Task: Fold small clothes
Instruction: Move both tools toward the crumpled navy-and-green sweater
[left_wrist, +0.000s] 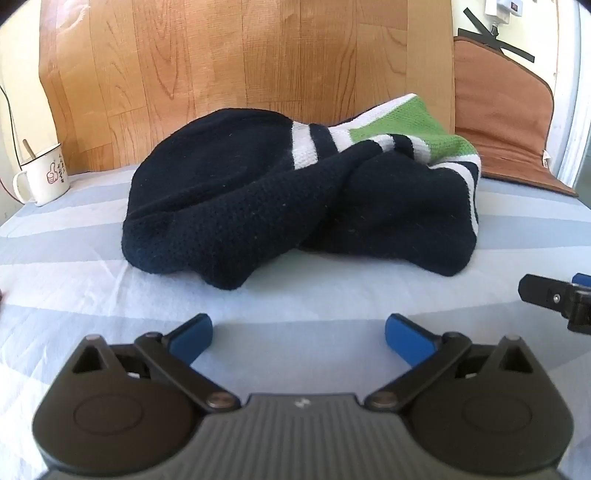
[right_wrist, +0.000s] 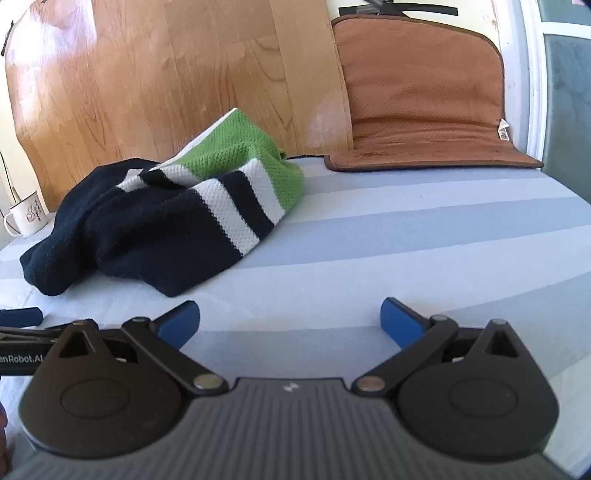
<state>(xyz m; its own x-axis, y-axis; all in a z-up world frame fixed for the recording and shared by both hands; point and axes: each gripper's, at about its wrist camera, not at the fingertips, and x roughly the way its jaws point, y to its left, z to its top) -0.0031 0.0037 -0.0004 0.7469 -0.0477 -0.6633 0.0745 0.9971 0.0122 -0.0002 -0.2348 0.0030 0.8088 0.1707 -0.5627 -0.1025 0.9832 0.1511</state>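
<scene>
Striped pale-blue and white sheet (left_wrist: 110, 266) spread across the whole lower half of both views; whether a bed or a worktop lay beneath could not be told. Wood-grain panel (left_wrist: 221, 66) upright behind it, filling the upper centre of the left wrist view and the upper left of the right wrist view. Brown padded mat (right_wrist: 424, 110) at upper right, lower part flat on the sheet, upper part leaning against the wall.

Knitted garment (left_wrist: 280, 199) crumpled in a heap at centre of the left wrist view, left of centre in the right wrist view (right_wrist: 166, 221): mostly dark navy, white bands, green patch at its far right end. Unfolded, resting on the sheet, clear of both grippers.

Left gripper (left_wrist: 299, 338) at bottom centre of its own view, jaws spread wide, blue pads well apart, nothing between them, bare sheet below. Right gripper (right_wrist: 290, 325) likewise at bottom centre, fully spread, empty, over bare sheet to the right of the garment.

White enamel mug (left_wrist: 44, 177) at far left edge, thumbs-up print on its side, a stick standing in it.
</scene>
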